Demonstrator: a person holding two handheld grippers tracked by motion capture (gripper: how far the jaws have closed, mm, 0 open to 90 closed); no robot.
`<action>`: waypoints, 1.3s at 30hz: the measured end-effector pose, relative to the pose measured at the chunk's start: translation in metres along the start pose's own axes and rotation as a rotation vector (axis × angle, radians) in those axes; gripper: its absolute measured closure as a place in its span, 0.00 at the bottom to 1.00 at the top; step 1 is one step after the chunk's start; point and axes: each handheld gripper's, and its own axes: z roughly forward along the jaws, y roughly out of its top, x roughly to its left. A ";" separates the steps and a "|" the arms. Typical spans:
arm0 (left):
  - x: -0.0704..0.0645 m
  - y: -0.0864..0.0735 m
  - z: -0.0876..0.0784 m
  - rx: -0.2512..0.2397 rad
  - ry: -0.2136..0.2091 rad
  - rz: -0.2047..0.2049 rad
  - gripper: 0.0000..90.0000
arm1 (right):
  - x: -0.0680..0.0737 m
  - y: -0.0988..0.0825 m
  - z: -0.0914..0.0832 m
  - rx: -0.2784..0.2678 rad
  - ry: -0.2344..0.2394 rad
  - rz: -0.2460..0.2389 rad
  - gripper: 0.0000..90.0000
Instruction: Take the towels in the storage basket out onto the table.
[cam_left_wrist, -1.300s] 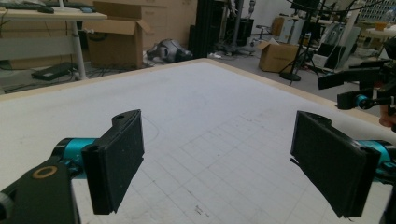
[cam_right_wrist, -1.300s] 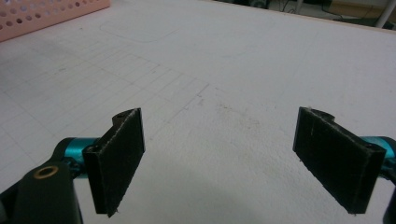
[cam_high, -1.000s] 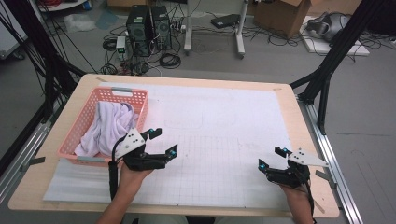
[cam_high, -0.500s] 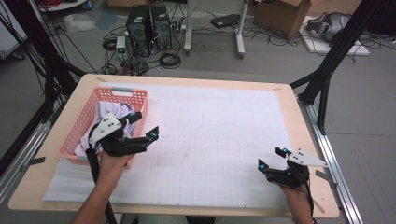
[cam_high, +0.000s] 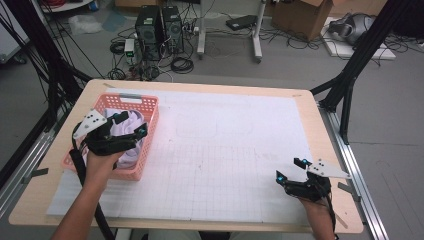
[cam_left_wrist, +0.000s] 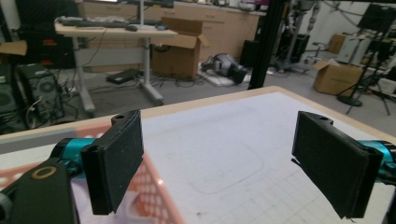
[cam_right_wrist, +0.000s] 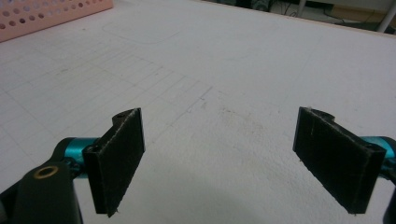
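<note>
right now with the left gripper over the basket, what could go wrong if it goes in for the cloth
1. The left gripper hovers open by the right wall of the pink basket; a jaw could catch that wall and drag or tip the basket.
2. The white cloth lies bunched, so the jaws may pinch just one fold, and the rest could snag on the rim.
3. The right gripper sits open far off on the mat, too distant to steady the basket.

Left gripper (cam_high: 129, 125) over the pink basket (cam_high: 146, 131) at the desk's (cam_high: 200, 86) nine o'clock, jaws apart above the white cloth (cam_high: 131, 150). Right gripper (cam_high: 291, 169) low at five o'clock on the white mat (cam_high: 225, 150), jaws apart.
</note>
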 end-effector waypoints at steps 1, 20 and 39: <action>0.004 0.000 0.000 0.003 0.008 -0.004 0.19 | 0.000 0.000 0.000 0.000 0.000 0.001 0.17; 0.063 -0.014 0.006 0.292 0.233 -0.084 0.20 | -0.001 -0.001 0.000 0.008 0.000 0.007 0.17; 0.091 -0.048 0.043 0.677 0.332 -0.170 0.19 | -0.001 -0.001 0.002 0.026 0.002 0.008 0.17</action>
